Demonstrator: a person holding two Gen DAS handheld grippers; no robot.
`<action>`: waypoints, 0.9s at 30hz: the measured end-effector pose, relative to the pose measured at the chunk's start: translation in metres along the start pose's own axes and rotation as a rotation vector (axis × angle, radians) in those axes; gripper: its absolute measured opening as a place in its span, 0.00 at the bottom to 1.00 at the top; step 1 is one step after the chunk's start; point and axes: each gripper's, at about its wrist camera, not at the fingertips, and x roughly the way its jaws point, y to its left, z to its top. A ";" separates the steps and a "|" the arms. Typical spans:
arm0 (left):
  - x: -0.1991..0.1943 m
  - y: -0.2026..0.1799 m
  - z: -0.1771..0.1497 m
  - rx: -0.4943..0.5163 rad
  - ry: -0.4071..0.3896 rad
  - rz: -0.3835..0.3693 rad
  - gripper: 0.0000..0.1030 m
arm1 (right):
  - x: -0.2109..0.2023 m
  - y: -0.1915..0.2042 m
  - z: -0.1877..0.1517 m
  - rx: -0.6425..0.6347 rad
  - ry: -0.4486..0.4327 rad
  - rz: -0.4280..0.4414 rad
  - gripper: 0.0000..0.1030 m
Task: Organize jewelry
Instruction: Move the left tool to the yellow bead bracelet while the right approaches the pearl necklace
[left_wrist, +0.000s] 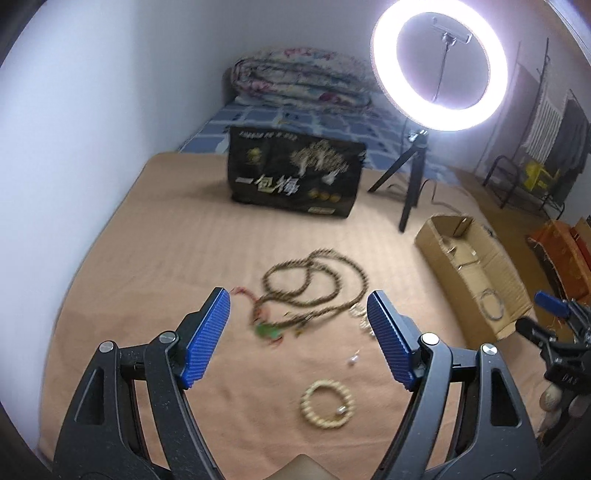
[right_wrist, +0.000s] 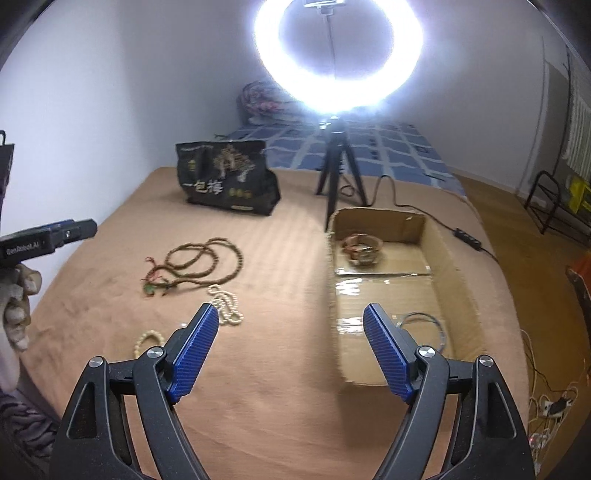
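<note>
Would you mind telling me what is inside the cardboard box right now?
The cardboard box holds a brown bracelet bundle at the far end and a thin wire bangle nearer; the right gripper's finger hides part of the floor.

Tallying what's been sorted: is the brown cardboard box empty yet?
Not empty. The brown cardboard box holds a brown bracelet bundle at its far end and a thin wire ring nearer.

Brown bead necklace (left_wrist: 314, 288) motion-blurred; thin wire ring (right_wrist: 424, 328) partly behind right gripper (right_wrist: 290, 315).
</note>
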 end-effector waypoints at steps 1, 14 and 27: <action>0.002 0.004 -0.004 0.007 0.017 0.002 0.77 | 0.002 0.002 -0.001 0.004 0.003 0.003 0.78; 0.052 -0.001 -0.055 0.125 0.259 -0.081 0.43 | 0.051 0.019 -0.003 0.017 0.135 0.077 0.78; 0.087 -0.001 -0.084 0.120 0.396 -0.121 0.27 | 0.106 0.039 0.000 0.039 0.242 0.167 0.78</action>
